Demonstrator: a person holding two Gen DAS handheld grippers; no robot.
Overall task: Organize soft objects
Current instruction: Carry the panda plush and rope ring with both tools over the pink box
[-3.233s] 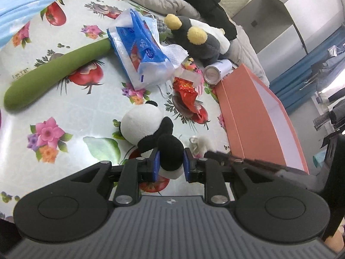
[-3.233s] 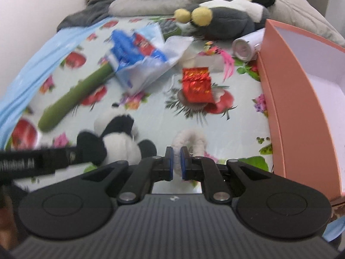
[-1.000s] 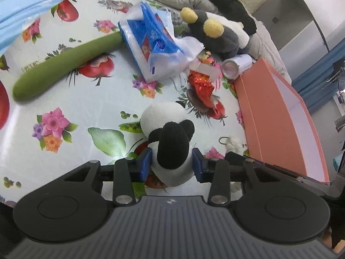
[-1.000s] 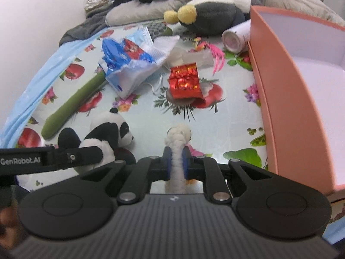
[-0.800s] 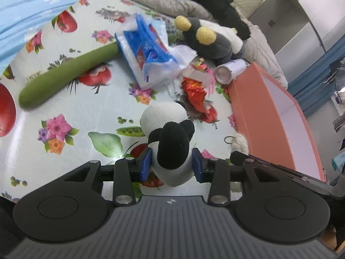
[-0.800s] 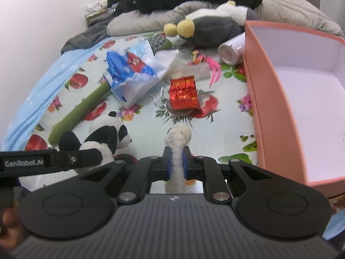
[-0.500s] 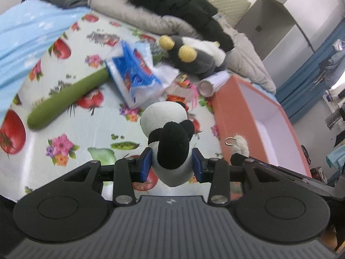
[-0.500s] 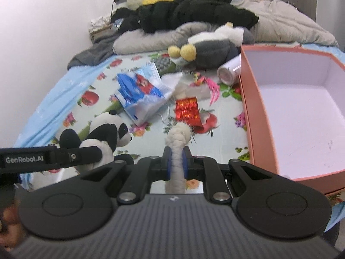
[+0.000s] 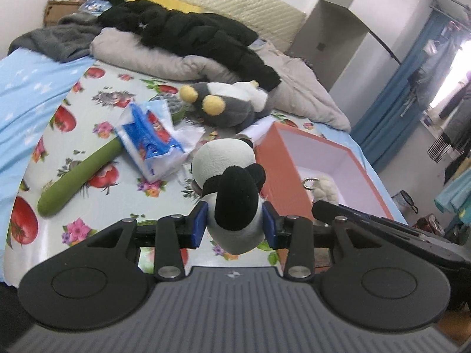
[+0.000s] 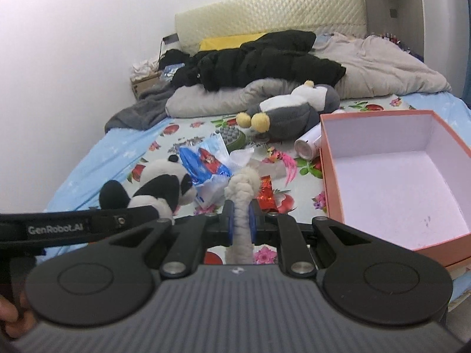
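Floral cloth [image 9: 97, 206] covers the bed, with bare room at its near left. I have the left gripper [image 9: 234, 226] clenched on the panda plush [image 9: 232, 194], held above the cloth beside the orange box [image 10: 394, 188]'s near left edge. My right gripper [image 10: 241, 216] pinches the white fluffy keychain [image 10: 243, 203], also aloft, left of the box's open cavity.

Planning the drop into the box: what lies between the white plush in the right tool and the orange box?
In the right wrist view, only bare flowered cloth separates the white plush from the orange box.
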